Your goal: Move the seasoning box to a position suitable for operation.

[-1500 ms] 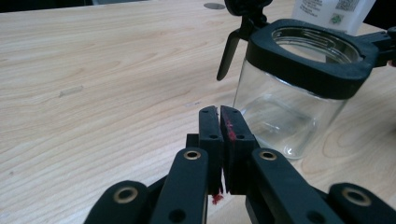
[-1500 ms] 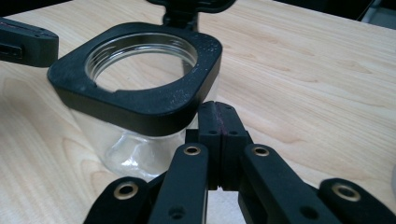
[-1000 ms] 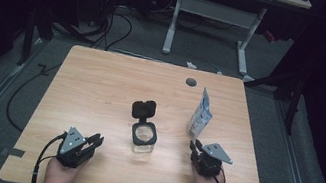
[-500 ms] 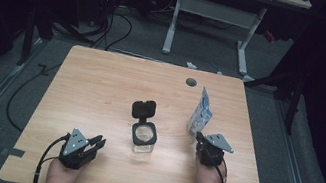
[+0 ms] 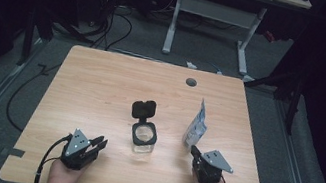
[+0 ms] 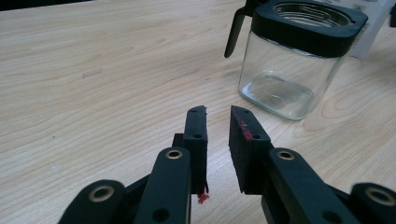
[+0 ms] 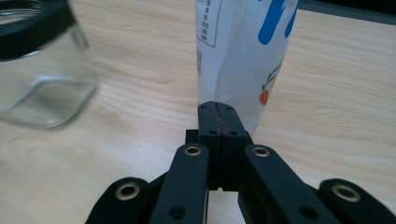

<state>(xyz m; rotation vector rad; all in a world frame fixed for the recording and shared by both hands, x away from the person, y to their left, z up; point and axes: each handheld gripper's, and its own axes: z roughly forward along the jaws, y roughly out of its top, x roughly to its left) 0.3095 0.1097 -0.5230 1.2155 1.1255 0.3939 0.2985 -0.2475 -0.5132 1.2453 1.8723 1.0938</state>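
- My left gripper (image 5: 90,146) rests near the front left edge of the table (image 5: 101,85), jaws parted by a narrow gap with nothing between them. In the left gripper view it points toward the glass jar (image 6: 292,70), well short of it.
- The jar (image 5: 144,139) stands upright at the table's middle front, its black hinged lid (image 5: 143,109) flipped open and standing behind the mouth. It looks empty, though the glass is too clear for me to rule out a thin layer at the bottom.
- Right of the jar, apart from it, the white pouch (image 5: 195,125) stands upright with blue print on its face.
- My right gripper (image 5: 196,154) sits just in front of the pouch; in the right gripper view its jaws are pressed together on nothing, having just been closing, and the pouch (image 7: 243,56) rises right behind their tips.
- I judge the step in hand to be picking up the pouch to pour into the jar. To do it well I would reopen the right jaws first, since clenched they can only push the pouch over.
- I would take the pouch across its flat faces at mid-height, firmly enough not to slip yet without crushing it.
- The left gripper could steady the jar by its body, clear of the lid.
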